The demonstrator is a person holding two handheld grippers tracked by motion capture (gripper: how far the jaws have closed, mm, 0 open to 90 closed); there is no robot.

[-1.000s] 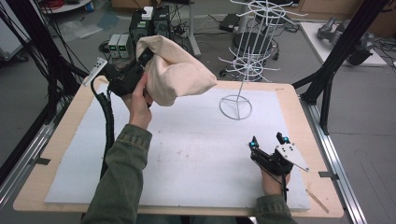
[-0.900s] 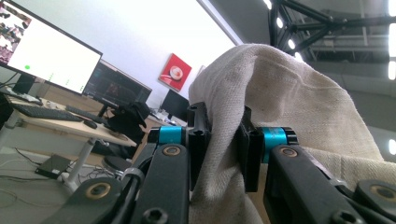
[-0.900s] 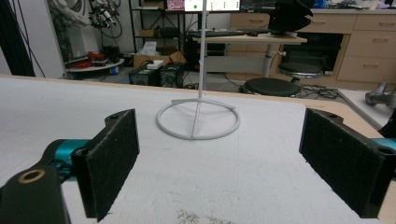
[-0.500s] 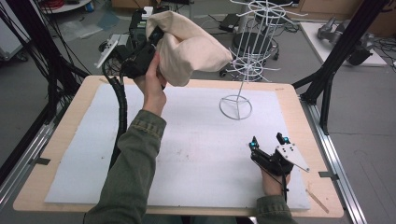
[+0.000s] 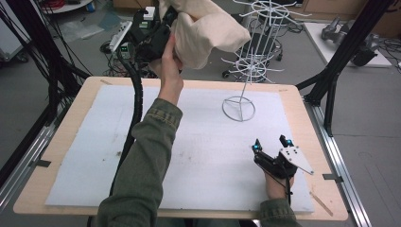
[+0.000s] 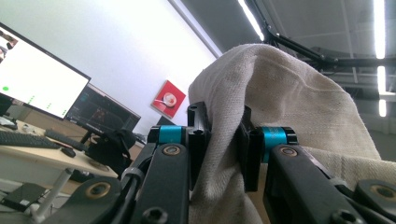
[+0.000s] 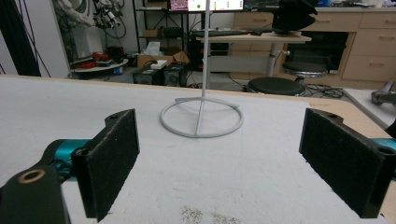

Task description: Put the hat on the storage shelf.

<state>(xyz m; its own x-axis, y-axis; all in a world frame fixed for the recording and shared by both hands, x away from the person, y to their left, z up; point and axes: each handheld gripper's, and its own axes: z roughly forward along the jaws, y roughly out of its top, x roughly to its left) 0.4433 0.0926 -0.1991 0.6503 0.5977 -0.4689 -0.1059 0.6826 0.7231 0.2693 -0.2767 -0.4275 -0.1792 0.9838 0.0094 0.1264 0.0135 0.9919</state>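
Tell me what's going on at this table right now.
A person is working with two hand-held tongs. The left tongs are shut on a cream cloth bag and hold it up in the air beside the top of a white wire rack, whose ring base stands on the white mat. The right tongs rest open on the mat near the table's front right, holding nothing.

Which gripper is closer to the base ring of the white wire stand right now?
Right. The right gripper rests open on the table just in front of the stand's base ring. The left gripper is raised above the table's far edge, shut on the beige cloth.
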